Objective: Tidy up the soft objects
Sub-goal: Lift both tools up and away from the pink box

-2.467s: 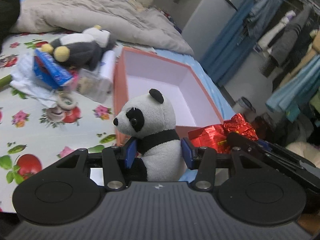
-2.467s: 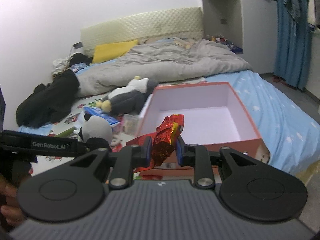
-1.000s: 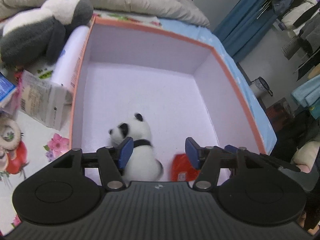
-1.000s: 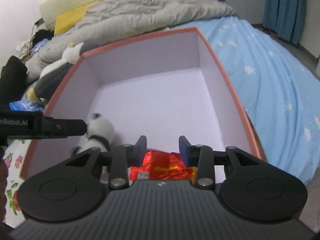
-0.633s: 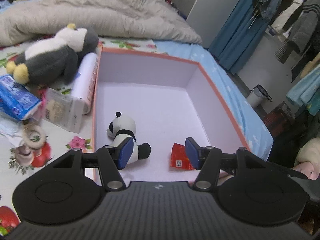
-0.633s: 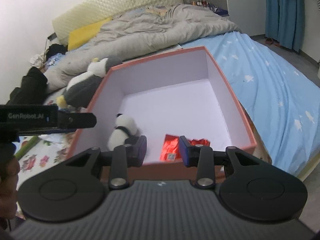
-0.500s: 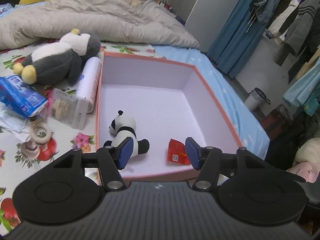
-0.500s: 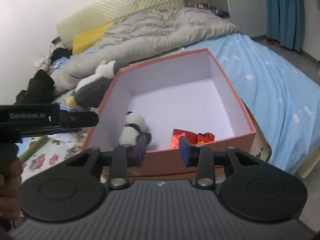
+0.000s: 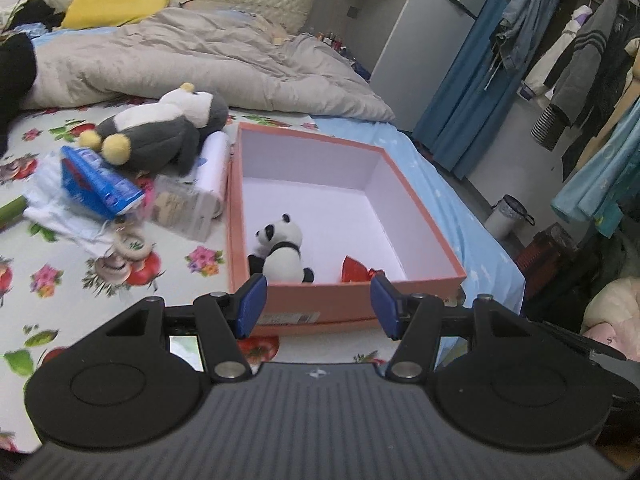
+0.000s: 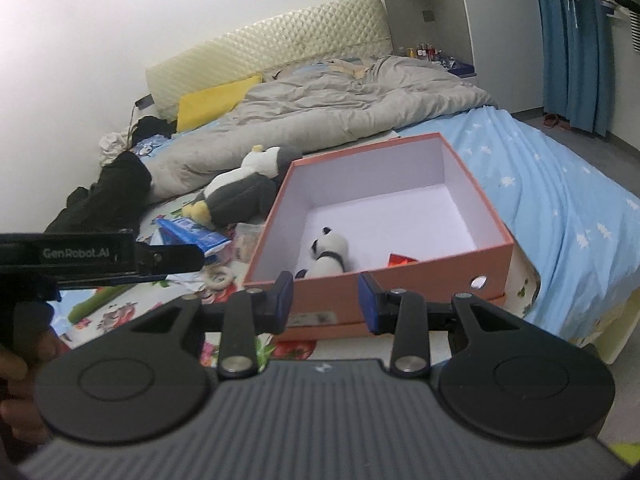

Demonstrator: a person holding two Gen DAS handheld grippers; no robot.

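Note:
A salmon-pink box [image 9: 424,216] [image 10: 404,292] with a pale lilac inside sits on the bed. Inside it, near the front wall, a small plush panda [image 9: 282,250] [image 10: 330,256] sits upright, and a red foil packet [image 9: 358,274] [image 10: 402,259] lies to its right, partly hidden by the wall. My left gripper [image 9: 318,308] is open and holds nothing, in front of and above the box. My right gripper [image 10: 324,300] is also open with nothing between its fingers, back from the box's front wall. A large grey-and-white plush penguin [image 9: 160,136] [image 10: 240,188] lies left of the box.
Left of the box lie a blue packet [image 9: 100,190], a white roll [image 9: 214,160], a clear bag [image 9: 184,208] and wooden rings [image 9: 128,248] on the floral sheet. A grey duvet [image 9: 200,64] covers the back. Clothes [image 9: 580,60] hang at the right. A hand [image 10: 16,380] holds the left gripper.
Both grippers have pulled back and up from the box, leaving the panda and red packet inside. The jaws have kept their width.

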